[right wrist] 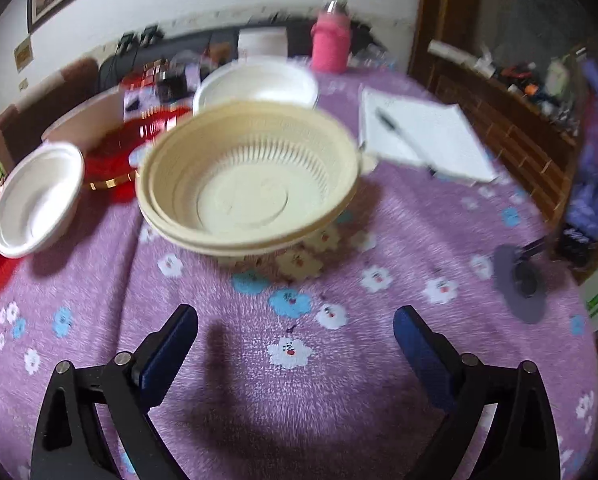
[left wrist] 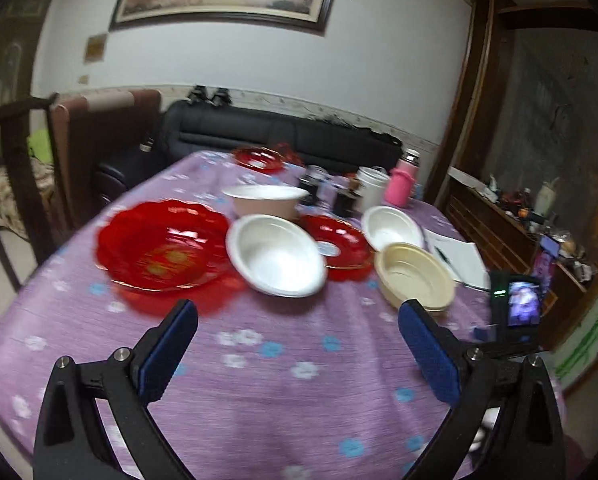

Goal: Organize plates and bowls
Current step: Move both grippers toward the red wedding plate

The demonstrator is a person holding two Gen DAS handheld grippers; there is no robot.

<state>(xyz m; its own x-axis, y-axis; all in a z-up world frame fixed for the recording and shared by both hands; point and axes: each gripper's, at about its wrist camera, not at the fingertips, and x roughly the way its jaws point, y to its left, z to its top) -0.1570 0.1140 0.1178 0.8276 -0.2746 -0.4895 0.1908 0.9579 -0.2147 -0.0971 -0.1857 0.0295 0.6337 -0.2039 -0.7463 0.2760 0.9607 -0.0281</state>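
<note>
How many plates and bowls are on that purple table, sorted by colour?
Red scalloped plastic plates: 3, large, middle, far.
White round bowls: 3, near, deep far one, right.
Cream ribbed plastic bowls: 1, possibly two nested.
Total: 7.

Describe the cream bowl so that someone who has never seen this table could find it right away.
Start at the round table with the purple flowered cloth. On its right side lies a white notepad with a pen; the cream bowl sits just left of it. It is the only beige, ribbed bowl, whereas its neighbours are plain white bowls or red plates.
</note>
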